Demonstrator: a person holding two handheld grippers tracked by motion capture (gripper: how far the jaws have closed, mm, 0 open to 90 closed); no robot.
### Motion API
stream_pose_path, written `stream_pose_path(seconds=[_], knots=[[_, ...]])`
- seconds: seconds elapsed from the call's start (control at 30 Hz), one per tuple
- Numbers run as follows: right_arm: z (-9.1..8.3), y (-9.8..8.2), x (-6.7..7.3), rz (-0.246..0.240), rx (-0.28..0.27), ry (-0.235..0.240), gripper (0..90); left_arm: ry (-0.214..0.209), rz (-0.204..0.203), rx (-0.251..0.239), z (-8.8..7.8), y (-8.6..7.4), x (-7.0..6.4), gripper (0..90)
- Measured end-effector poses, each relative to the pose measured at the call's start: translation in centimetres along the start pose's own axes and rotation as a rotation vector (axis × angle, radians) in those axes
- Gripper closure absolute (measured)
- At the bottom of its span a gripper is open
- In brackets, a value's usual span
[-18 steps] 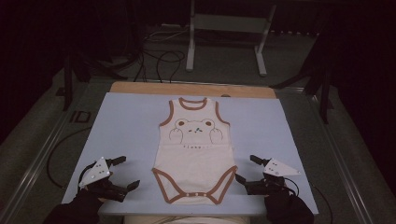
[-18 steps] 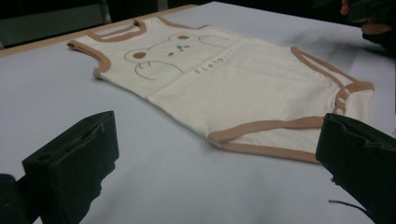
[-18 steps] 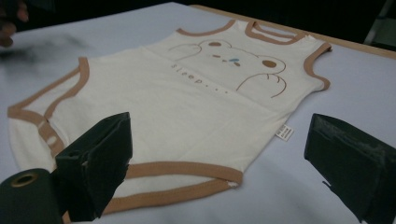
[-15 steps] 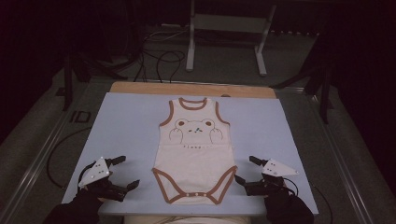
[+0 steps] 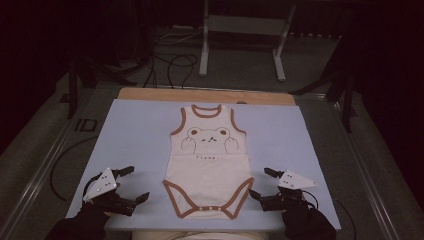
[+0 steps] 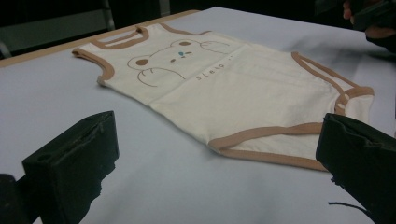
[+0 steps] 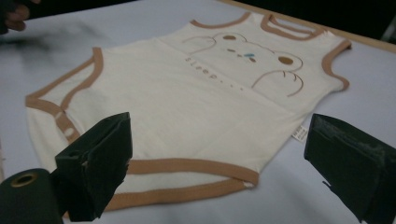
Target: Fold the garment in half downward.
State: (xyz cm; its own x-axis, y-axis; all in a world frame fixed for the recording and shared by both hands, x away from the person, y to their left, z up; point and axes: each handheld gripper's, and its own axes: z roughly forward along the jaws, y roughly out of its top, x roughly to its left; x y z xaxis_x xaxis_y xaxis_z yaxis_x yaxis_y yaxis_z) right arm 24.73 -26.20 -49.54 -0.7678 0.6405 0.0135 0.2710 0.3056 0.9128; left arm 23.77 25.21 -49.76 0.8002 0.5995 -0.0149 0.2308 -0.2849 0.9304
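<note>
A cream baby bodysuit point(image 5: 209, 162) with brown trim and a bear print lies flat in the middle of the pale blue mat point(image 5: 135, 135), neck toward the far edge. My left gripper point(image 5: 134, 184) rests near the mat's front left, jaws wide apart, empty, a short way from the garment's left leg opening point(image 6: 261, 140). On the other side my right gripper point(image 5: 262, 184) stands open and empty beside the right leg opening point(image 7: 187, 168). In both gripper views the bodysuit point(image 6: 224, 88) point(image 7: 196, 102) lies just past the black jaws, untouched.
The mat covers a wooden table point(image 5: 200, 94) whose far edge shows. Metal rails point(image 5: 45, 160) run along both sides. Cables point(image 5: 170, 60) and a stand's legs point(image 5: 240, 45) sit on the dark floor beyond. A white care label point(image 7: 299, 133) sticks out of the garment's side.
</note>
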Motion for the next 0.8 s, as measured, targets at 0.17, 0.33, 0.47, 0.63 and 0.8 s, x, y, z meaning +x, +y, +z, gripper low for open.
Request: stream_pose_path(seconds=[0.17,0.33,0.47,0.63,0.8], knots=[[-0.4,0.7,0.5,-0.008,-0.005,-0.002,8.0,-0.023,0.0,-0.003,-0.1,0.6,-0.4,0.3],[-1.1,1.9,1.1,-0.028,-0.013,0.0,8.0,-0.05,-0.023,-0.014,-0.1,0.9,-0.6,0.3],[-1.7,2.9,1.2,-0.037,-0.036,-0.007,8.0,-0.061,-0.005,0.0,0.0,1.7,-0.8,0.3],[-2.3,4.4,1.1,-0.052,-0.045,-0.021,8.0,-0.069,0.004,-0.011,-0.2,2.7,-0.8,0.3],[-2.5,5.8,0.9,-0.059,-0.051,-0.024,8.0,-0.057,0.013,-0.011,-0.4,3.9,-0.5,0.2]])
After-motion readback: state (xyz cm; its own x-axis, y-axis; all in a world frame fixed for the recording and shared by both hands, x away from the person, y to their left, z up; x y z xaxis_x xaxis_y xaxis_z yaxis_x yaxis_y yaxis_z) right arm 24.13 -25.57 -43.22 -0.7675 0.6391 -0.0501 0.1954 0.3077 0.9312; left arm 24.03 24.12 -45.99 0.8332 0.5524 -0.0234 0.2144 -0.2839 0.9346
